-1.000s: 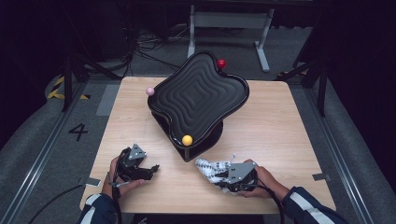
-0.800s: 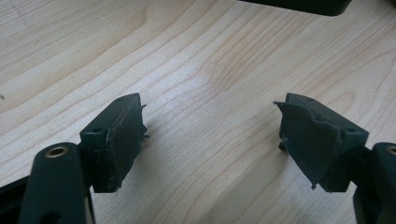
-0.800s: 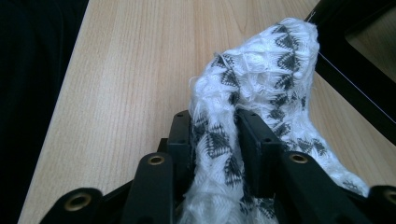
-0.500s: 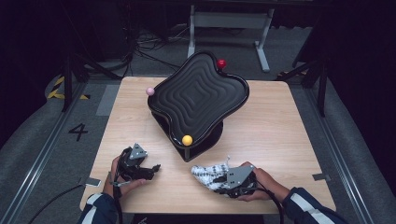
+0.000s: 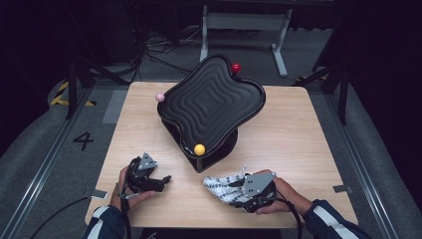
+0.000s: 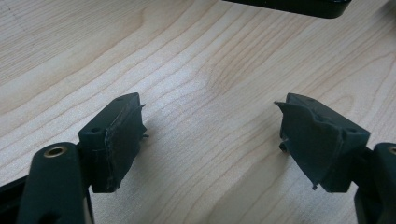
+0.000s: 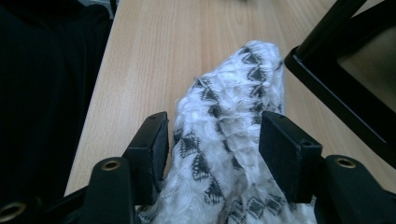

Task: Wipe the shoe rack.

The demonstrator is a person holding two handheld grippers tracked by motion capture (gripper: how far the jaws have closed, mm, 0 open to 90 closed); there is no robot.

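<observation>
the white-and-black patterned cloth (image 5: 225, 182) lies on the table's (image 5: 308, 139) near edge, between the right gripper's (image 5: 239, 191) jaws, which have just been opening and now stand slack beside it. its long axis runs leftward toward the left gripper (image 5: 161, 180), which is open and empty.

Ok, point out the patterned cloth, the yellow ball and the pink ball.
patterned cloth (image 5: 225, 182): high view, on the white-and-black weave left of the right claw.
yellow ball (image 5: 199, 149): high view, middle of the ball at the black tray's near corner.
pink ball (image 5: 159, 97): high view, middle of the ball at the tray's left corner.
</observation>
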